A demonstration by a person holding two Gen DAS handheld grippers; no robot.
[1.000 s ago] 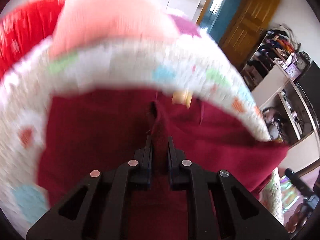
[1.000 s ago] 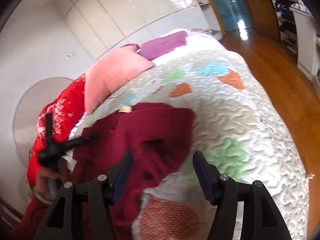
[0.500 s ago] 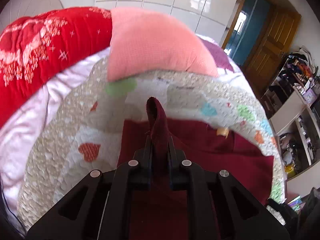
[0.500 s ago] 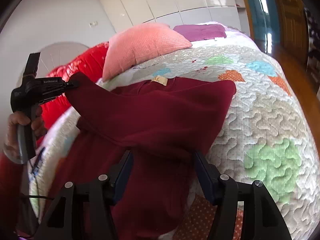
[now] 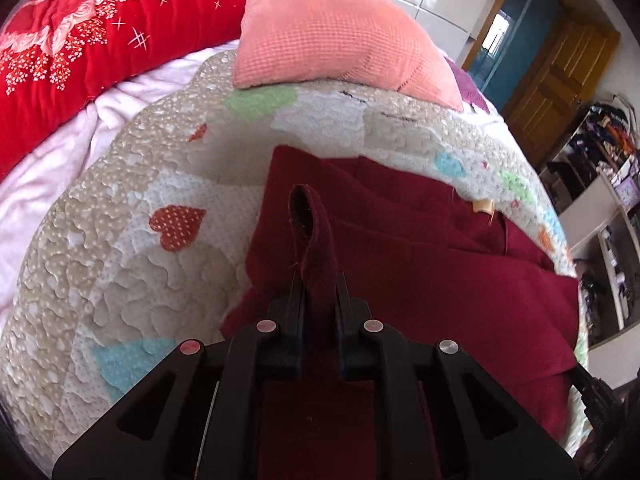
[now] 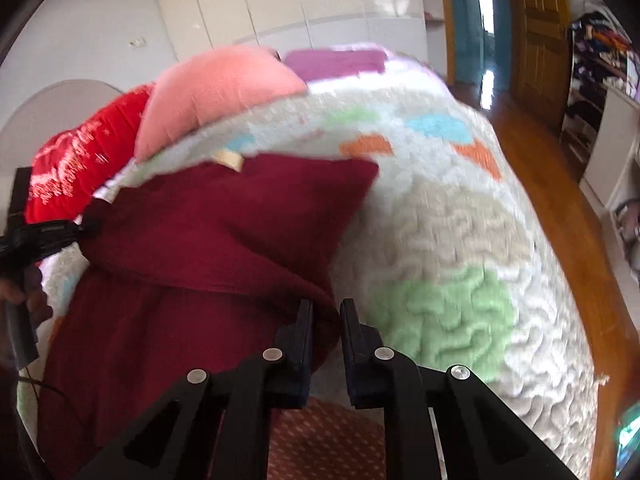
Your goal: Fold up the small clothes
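Now we hold the maroon garment (image 5: 420, 264), spread mid-frame on the quilted bed (image 5: 120, 240): left gripper (image 5: 319, 280) fingers clamped on a corner loop, right gripper (image 6: 325, 312) fingers pinching its folded edge. Uneven pulls could skew the fold or slip thin fabric free.

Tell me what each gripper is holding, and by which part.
The left gripper pinches a fold of the maroon garment at its left side; the right gripper is closed on the garment's folded edge near the quilt.
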